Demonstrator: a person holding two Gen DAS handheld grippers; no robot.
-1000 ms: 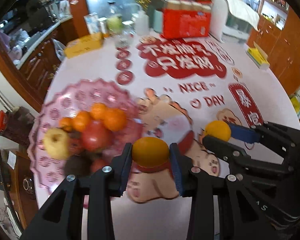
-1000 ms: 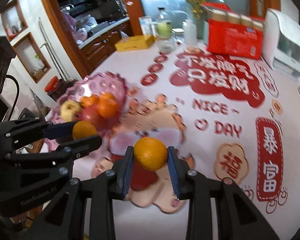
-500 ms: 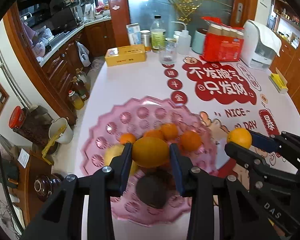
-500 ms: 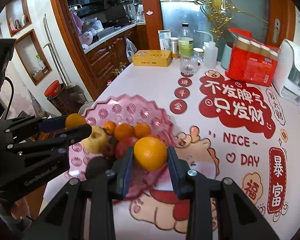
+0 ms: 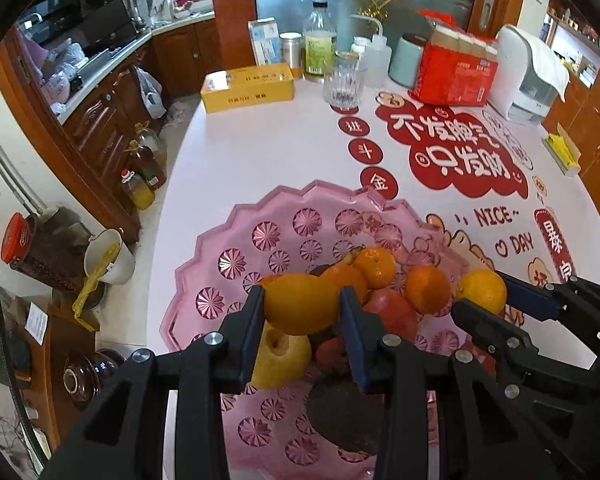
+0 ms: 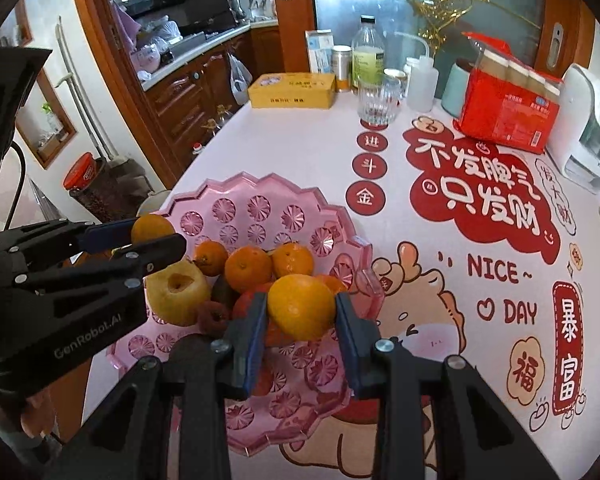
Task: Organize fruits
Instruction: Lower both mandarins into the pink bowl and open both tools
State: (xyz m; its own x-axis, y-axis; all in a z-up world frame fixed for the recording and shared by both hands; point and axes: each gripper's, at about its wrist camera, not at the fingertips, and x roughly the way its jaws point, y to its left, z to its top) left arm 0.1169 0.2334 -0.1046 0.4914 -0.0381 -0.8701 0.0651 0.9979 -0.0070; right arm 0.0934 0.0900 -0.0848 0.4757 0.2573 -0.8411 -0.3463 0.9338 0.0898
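A pink glass fruit plate [image 5: 236,236] [image 6: 236,192] holds small oranges [image 6: 248,266], a yellow apple [image 6: 176,292], a red fruit and a dark fruit. My left gripper [image 5: 302,306] is shut on an orange [image 5: 300,302] and holds it above the plate's fruit pile; it also shows in the right wrist view [image 6: 152,236]. My right gripper [image 6: 300,308] is shut on another orange [image 6: 300,306] above the plate's right side; it also shows in the left wrist view [image 5: 482,296].
A yellow box [image 5: 248,86], a drinking glass [image 5: 344,84], bottles, a red carton pack [image 5: 454,76] and a white appliance [image 5: 532,72] stand at the table's far end. The table's left edge drops to a floor with jars and oil bottles [image 5: 140,188].
Both grippers have carried their oranges left, from over the printed tablecloth to above the pink plate. Both stay shut on their oranges.
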